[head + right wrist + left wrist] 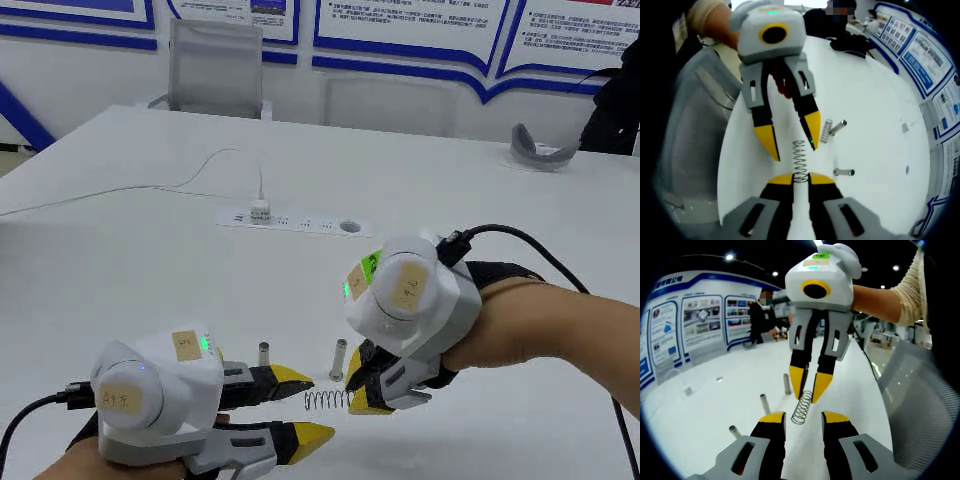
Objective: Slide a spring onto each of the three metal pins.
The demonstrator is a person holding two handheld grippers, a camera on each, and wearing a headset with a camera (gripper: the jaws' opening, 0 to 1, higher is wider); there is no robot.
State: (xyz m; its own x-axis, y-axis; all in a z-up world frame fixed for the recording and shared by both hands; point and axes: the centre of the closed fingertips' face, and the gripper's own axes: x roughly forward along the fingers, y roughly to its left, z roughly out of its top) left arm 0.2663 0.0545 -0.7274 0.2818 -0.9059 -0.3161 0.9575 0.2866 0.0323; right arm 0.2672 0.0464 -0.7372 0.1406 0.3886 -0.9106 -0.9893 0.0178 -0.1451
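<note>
Right now the R claw [801, 180] is pressed shut on one end of a spring [799, 159], coil lying level, low over the white counter [150, 250] and pointing at the L claw [805, 417]. L claw is spread wide, tips either side of the spring's free end, no contact. Upright metal pins [339, 358] stand just behind. A 2nd spring [826, 131] sits against one pin; can't tell if it's threaded on.
</note>
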